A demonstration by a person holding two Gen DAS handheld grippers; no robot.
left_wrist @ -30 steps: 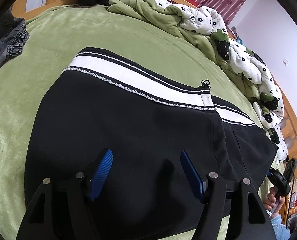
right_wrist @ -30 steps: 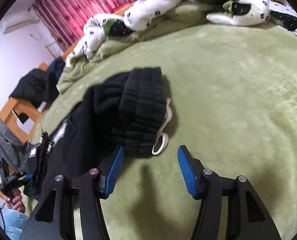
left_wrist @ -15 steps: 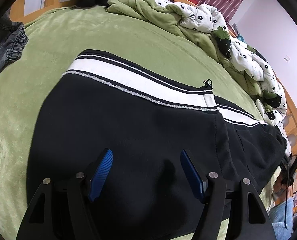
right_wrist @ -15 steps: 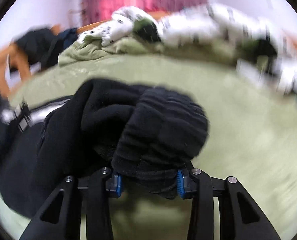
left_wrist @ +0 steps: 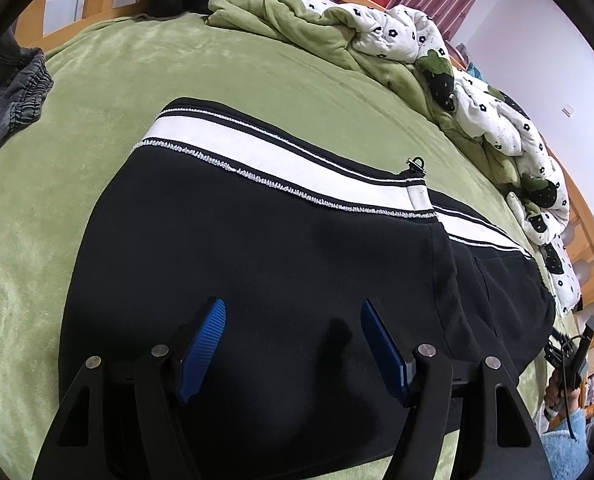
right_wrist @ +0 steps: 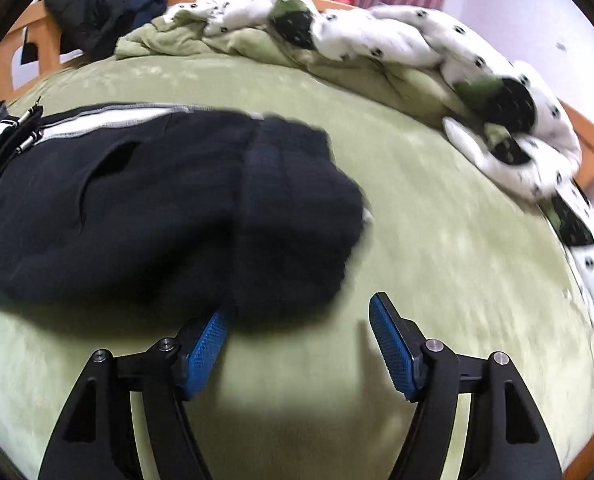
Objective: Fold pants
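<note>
Black pants (left_wrist: 281, 280) with a white side stripe (left_wrist: 281, 164) lie on the green bed cover (left_wrist: 257, 72). My left gripper (left_wrist: 293, 344) is open and empty, its blue pads over the black fabric. In the right wrist view the pants (right_wrist: 97, 208) end in a bunched ribbed cuff (right_wrist: 297, 224). My right gripper (right_wrist: 299, 346) is open; the cuff lies just beyond its left pad, not held. The view is blurred.
A rumpled white dotted quilt with green lining (left_wrist: 457, 80) lies along the far side of the bed, also in the right wrist view (right_wrist: 377, 44). Grey jeans (left_wrist: 9, 100) lie at the left edge. Dark clothes (right_wrist: 93, 12) hang on the wooden bed frame.
My right gripper was shut on the ribbed cuff half a second ago and has now opened, letting it drop onto the bed. My left gripper has stayed open over the pants.
</note>
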